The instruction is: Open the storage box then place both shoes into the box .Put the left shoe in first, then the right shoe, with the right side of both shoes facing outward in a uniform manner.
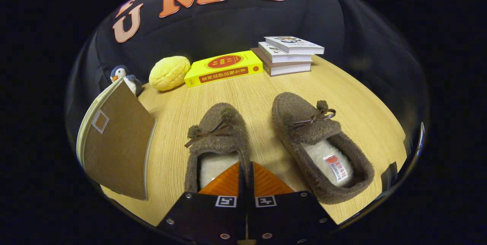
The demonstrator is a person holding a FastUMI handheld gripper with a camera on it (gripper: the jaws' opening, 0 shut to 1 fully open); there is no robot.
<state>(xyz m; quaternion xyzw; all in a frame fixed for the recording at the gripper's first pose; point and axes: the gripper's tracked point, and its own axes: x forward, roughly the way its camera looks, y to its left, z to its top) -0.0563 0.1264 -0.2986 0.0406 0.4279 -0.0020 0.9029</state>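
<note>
Pressed together over the left shoe's (217, 142) heel opening, the gripper (246, 172) grips nothing, with the right shoe (317, 142) beside that shoe and the storage box (114, 142) on its other side.

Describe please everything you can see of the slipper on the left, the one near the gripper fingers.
The left slipper is a brown fuzzy moccasin with a thin brown bow and a pompom on its upper, and a pale fleece lining. It lies flat on the wooden table, toe pointing away toward the yellow book, beside the other slipper without touching it. The gripper has its fingers closed together at the slipper's right side wall; whether they pinch it I cannot tell.
</note>
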